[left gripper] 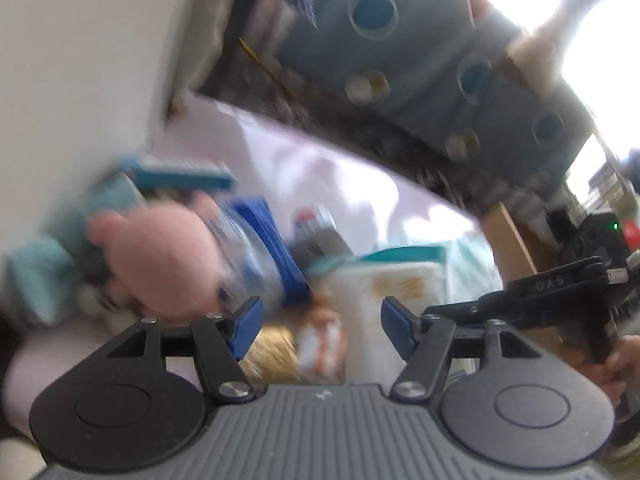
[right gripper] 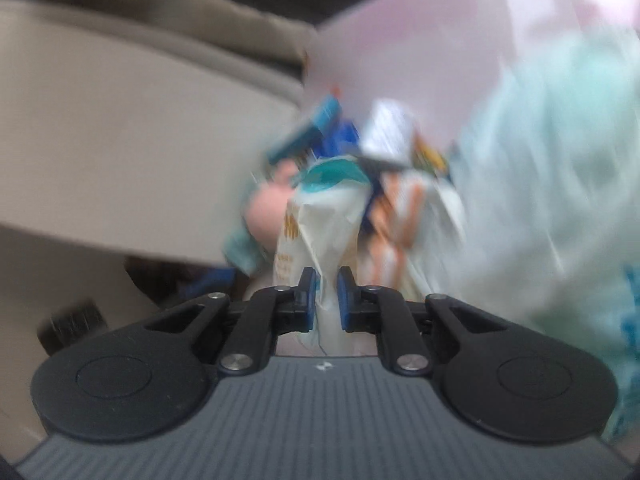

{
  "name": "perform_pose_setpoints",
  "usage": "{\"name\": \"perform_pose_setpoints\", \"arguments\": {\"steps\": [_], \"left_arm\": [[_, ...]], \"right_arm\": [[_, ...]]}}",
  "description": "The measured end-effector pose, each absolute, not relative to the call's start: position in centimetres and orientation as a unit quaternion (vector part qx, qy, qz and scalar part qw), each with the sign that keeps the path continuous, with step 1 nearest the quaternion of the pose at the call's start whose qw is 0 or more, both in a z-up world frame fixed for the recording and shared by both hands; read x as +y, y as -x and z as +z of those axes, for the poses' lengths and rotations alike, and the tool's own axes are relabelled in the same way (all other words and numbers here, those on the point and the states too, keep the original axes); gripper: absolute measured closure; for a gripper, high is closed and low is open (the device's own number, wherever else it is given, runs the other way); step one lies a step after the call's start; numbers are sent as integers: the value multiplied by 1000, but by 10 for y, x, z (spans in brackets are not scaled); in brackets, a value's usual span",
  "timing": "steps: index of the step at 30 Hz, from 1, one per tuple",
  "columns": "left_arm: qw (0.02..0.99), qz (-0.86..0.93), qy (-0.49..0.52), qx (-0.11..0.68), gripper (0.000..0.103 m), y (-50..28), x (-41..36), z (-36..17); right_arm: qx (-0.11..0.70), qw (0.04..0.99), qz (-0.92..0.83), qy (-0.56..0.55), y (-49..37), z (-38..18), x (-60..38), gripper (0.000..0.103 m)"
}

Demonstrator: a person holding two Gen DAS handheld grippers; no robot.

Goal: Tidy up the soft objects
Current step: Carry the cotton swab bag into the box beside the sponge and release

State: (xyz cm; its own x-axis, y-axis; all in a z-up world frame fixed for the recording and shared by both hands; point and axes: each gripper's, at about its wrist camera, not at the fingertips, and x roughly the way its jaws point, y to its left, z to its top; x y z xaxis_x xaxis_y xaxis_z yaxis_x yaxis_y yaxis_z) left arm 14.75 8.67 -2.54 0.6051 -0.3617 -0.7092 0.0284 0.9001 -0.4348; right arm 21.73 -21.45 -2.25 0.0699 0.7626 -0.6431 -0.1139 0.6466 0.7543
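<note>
Fingers of the right gripper (right gripper: 323,296) were clamped on the near edge of a cream snack bag (right gripper: 320,216) with a teal top, which rose straight ahead of them. The left gripper (left gripper: 318,326) hung spread wide with nothing between its 2 blue pads (left gripper: 248,326). Beyond it, the same bag (left gripper: 384,292) lay in a blurred heap on a pale pink sheet (left gripper: 320,176), with a pink plush toy (left gripper: 160,264) to the left and a blue box (left gripper: 272,248) farther back.
</note>
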Motion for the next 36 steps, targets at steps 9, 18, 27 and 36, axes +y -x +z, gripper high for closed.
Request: {"name": "perform_pose_setpoints", "arguments": {"steps": [9,18,27,36], "left_arm": [[812,-156,218,519,47,-164,58,-74],[777,-187,247,548,53,-152,50,-81],[809,-177,214,518,68,-133,40,-41],[840,-243,131,468,68,-140,-39,48]], "right_arm": [[615,669,320,-267,-207,-39,-225,94],[614,666,315,-281,-208,-57,-212,94],[585,678,333,-296,-193,-26,-224,94],[484,742,329,-327,-161,55,-310,94]]}}
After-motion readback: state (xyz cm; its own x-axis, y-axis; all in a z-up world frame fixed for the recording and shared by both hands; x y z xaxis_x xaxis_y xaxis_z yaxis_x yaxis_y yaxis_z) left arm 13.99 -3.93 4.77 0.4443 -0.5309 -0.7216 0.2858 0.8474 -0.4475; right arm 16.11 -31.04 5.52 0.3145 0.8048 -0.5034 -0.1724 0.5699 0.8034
